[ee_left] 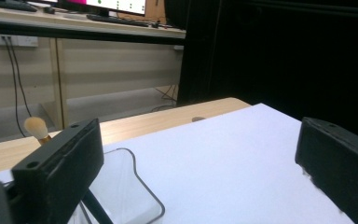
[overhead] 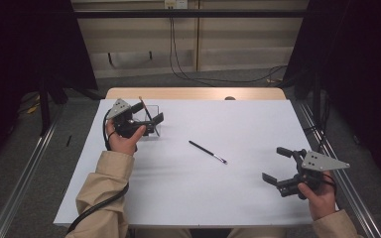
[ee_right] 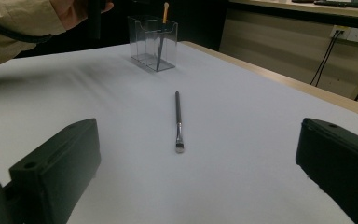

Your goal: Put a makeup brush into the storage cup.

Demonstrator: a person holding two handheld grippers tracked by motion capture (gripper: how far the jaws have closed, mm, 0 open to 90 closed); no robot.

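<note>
One thin, light brush (overhead: 208, 151) lies mid-frame, so I would pinch its stiff handle with my wide-open right gripper (overhead: 279, 165), my left gripper (overhead: 151, 120) wide too.

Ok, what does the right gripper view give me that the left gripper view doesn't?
Right gripper view: a flat brush lying loose on the white table, plus a sleeve. Left gripper view: a keyboard on a far desk. Both: the clear holder with a fluffy brush standing in it, and the left tongs and right tongs, each open.
</note>
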